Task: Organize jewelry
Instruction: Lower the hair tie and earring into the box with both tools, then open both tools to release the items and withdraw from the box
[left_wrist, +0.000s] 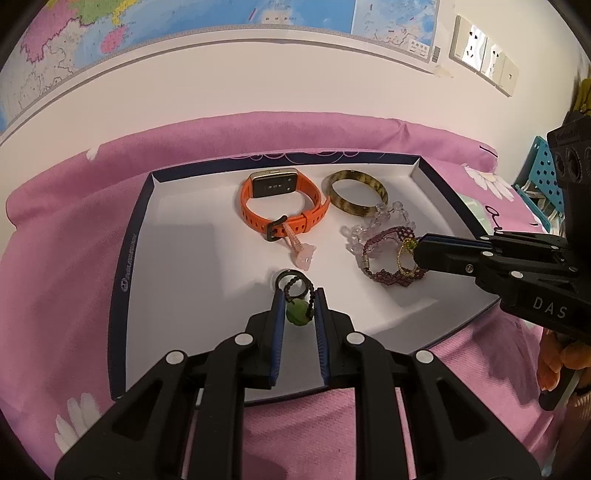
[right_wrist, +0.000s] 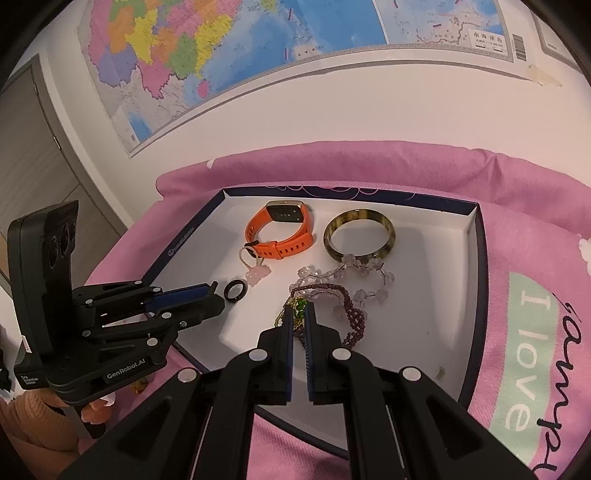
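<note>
Right gripper (right_wrist: 298, 320) pinches the gold chain (right_wrist: 281, 316) at the tray's (left_wrist: 436, 181) 4 o'clock, left gripper (left_wrist: 298, 300) half-spread around the green pendant (left_wrist: 297, 312); lift slowly lest the garnet bracelet (left_wrist: 388, 275) snag

In the white-lined tray (left_wrist: 177, 236), an orange watch (left_wrist: 280, 206) and a mottled bangle (left_wrist: 357, 192) lie flat at the back. Clear beads (left_wrist: 373, 225) tangle with a maroon bracelet (left_wrist: 388, 275); nearer, a black ring (left_wrist: 291, 286) with a green bead (left_wrist: 298, 313).
</note>
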